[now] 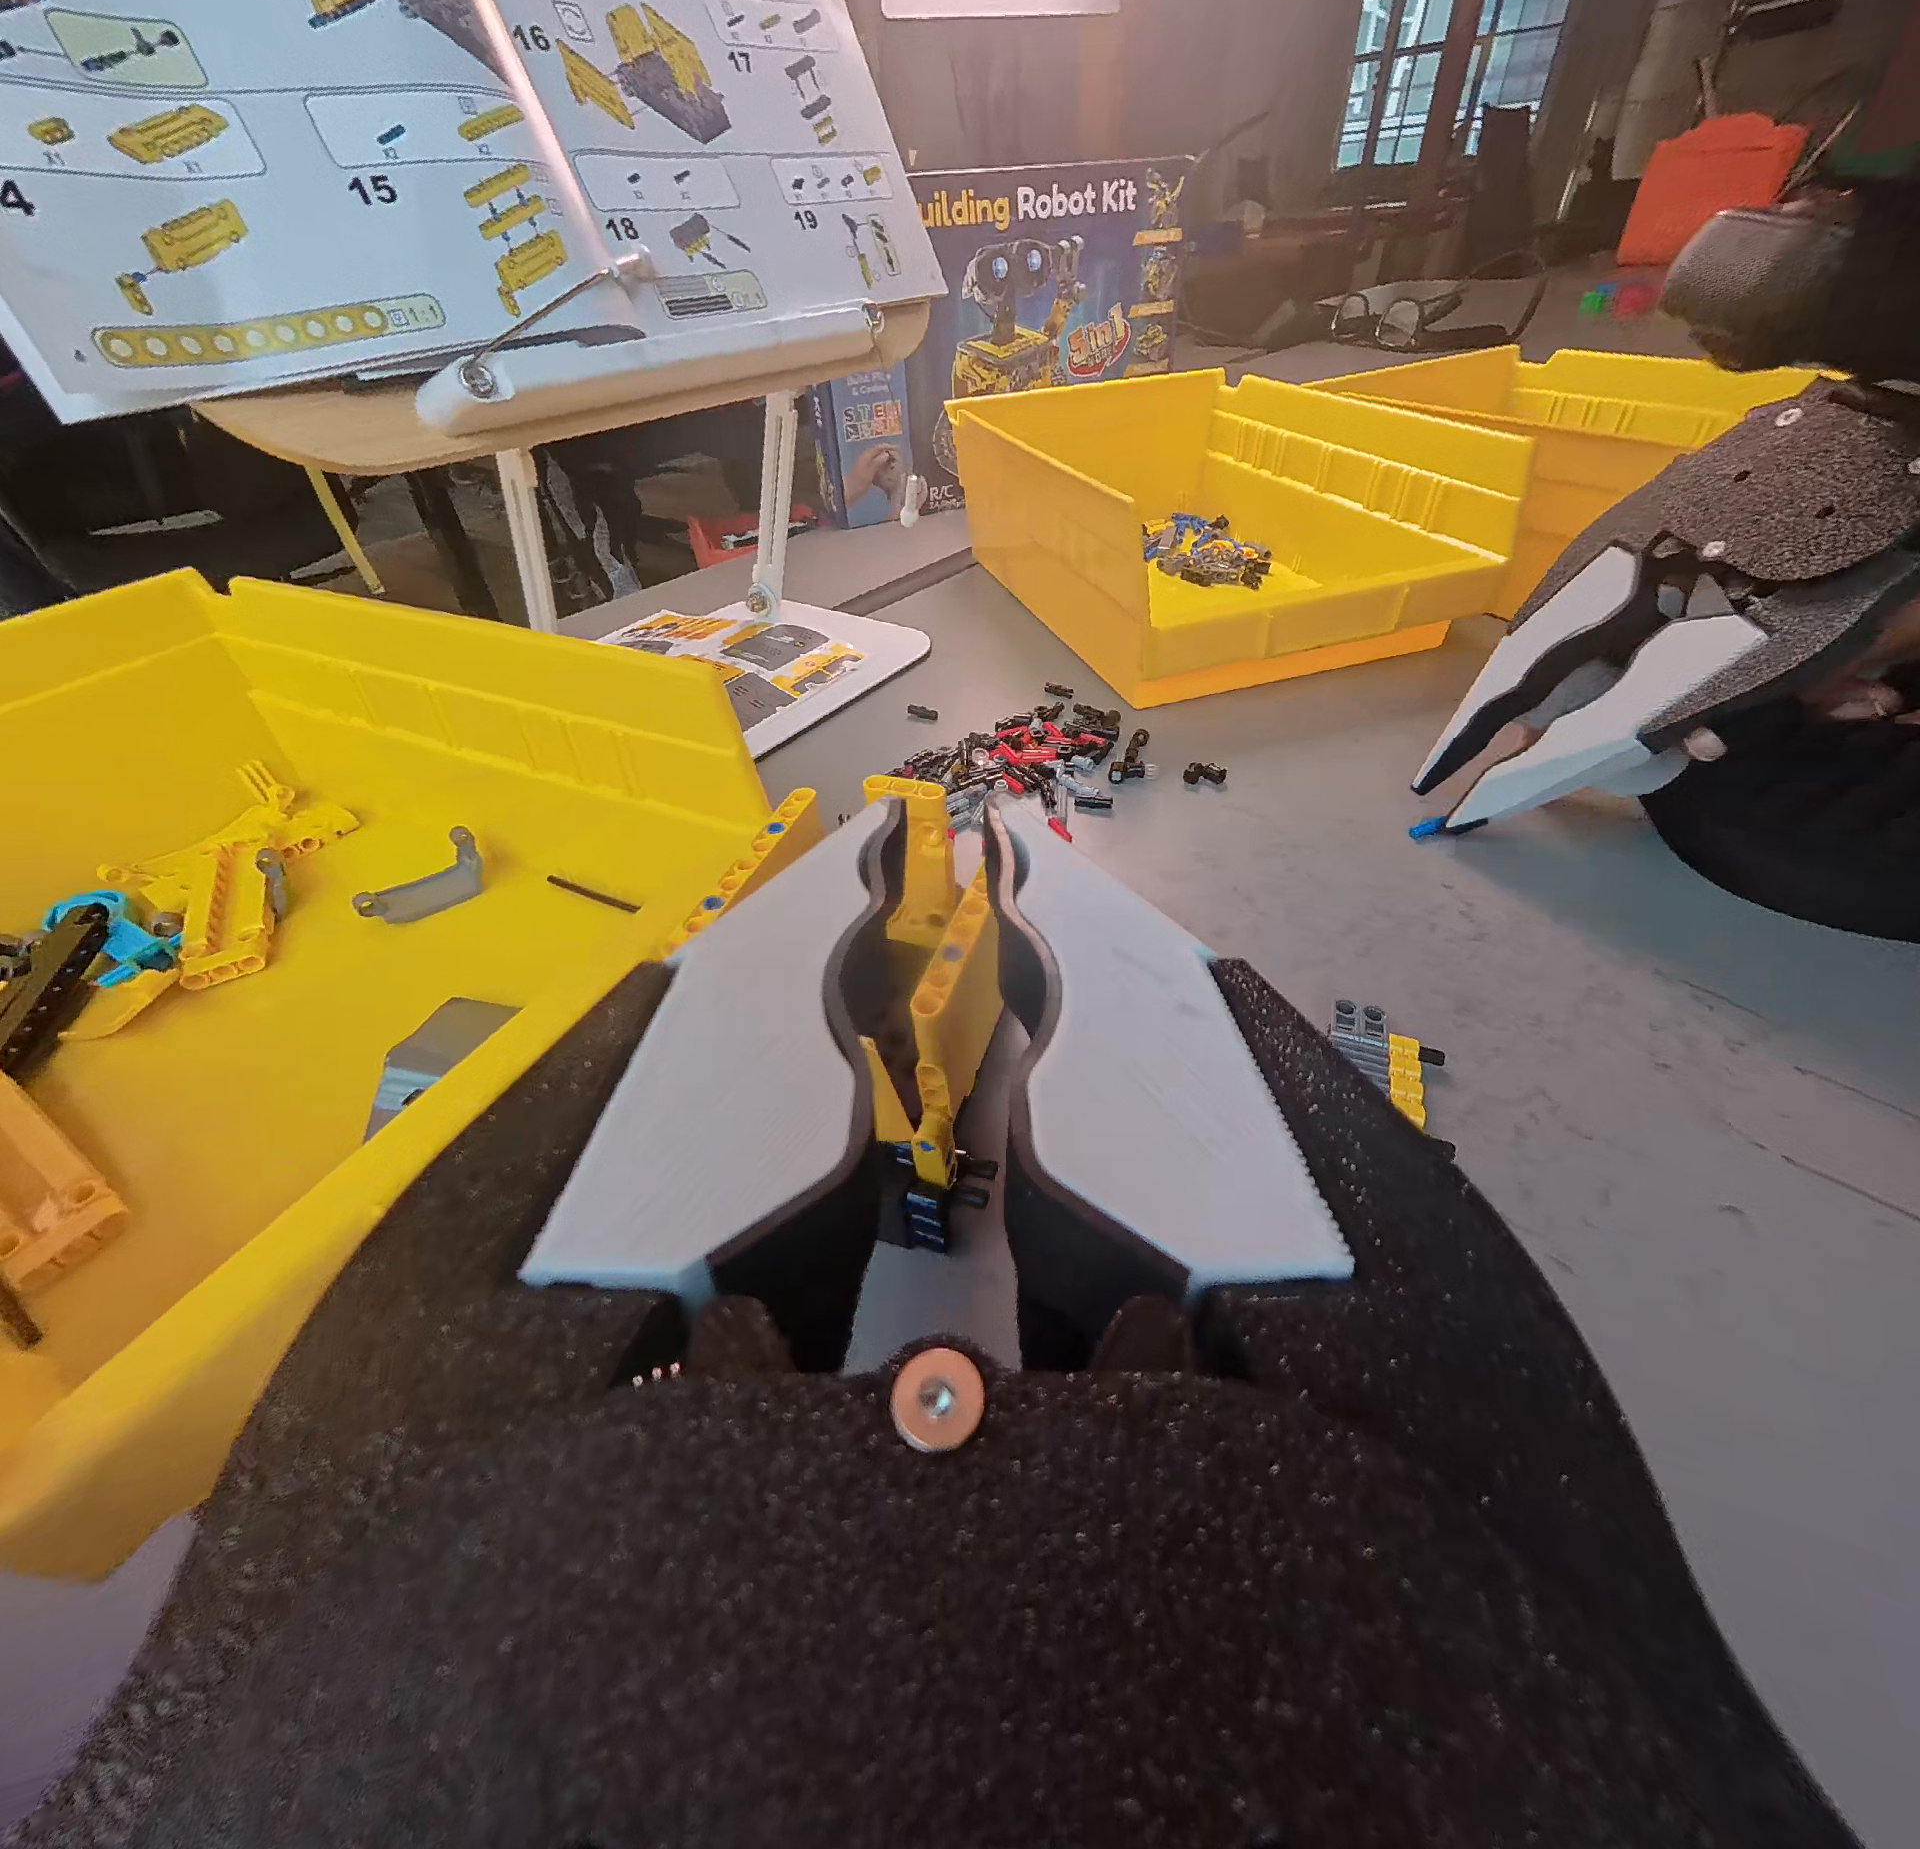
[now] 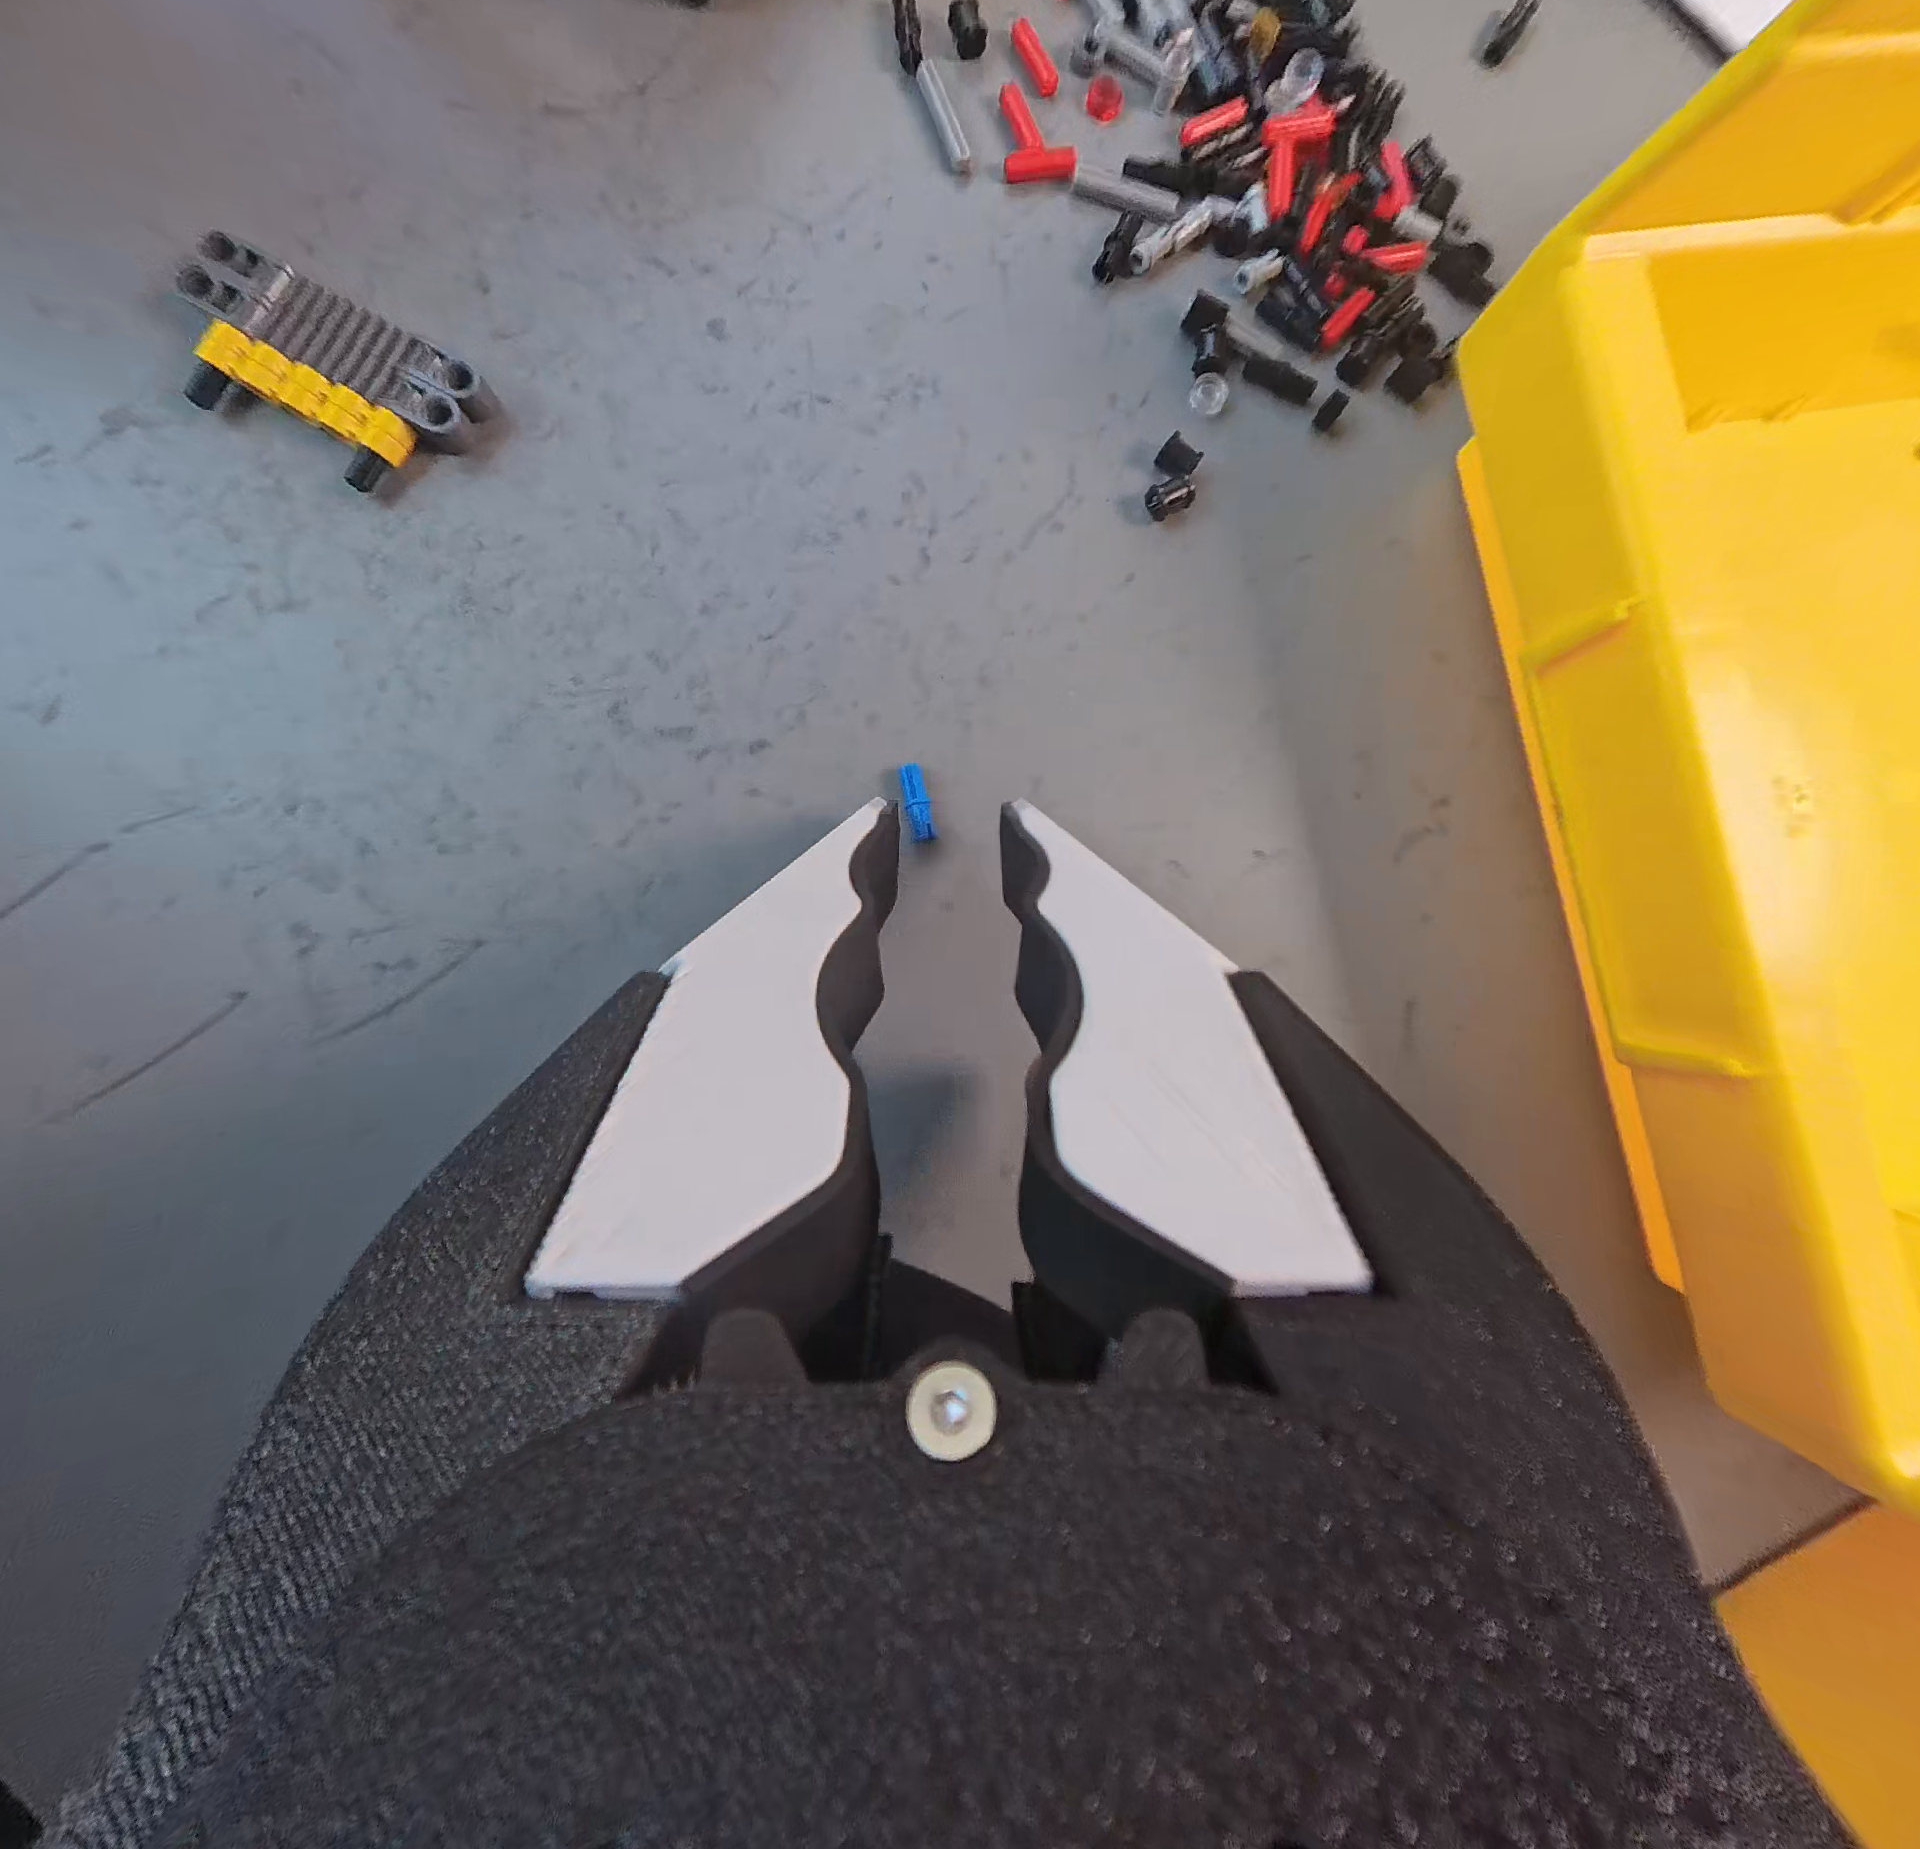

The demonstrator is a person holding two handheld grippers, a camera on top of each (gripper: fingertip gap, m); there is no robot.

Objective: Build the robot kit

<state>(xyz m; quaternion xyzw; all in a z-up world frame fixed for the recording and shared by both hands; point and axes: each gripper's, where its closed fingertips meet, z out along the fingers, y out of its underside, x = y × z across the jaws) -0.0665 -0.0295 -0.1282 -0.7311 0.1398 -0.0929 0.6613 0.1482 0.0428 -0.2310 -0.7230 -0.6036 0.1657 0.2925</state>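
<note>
- The left gripper (image 1: 940, 823) has its jaws clamped on a yellow assembly (image 1: 940, 968) of holed beams, which runs lengthwise between the two fingers, with a black and blue piece at its near end.
- Left of it stands a yellow bin (image 1: 312, 677) holding yellow beams, a grey bracket (image 1: 421, 880), a black rod and a blue and black part.
- Just past the fingertips lies a pile of pins (image 1: 1023, 750), black, red and grey, loose on the grey table (image 1: 1558, 1124).
- To the right and near, a small grey and yellow block (image 1: 1387, 1056) rests on the table.
- Far off sits a second bin (image 1: 1049, 511) with small mixed parts, beside a kit box (image 1: 1049, 272); an open manual (image 1: 416, 147) stands on a stand at the far left.
- The right gripper (image 2: 948, 810) points down at the table with its jaws apart and nothing between them.
- A blue pin (image 2: 916, 802) lies on the table just beside its left fingertip; whether they touch is unclear.
- In the right wrist view the pile is far right, the block far left, and a bin at the right edge.
</note>
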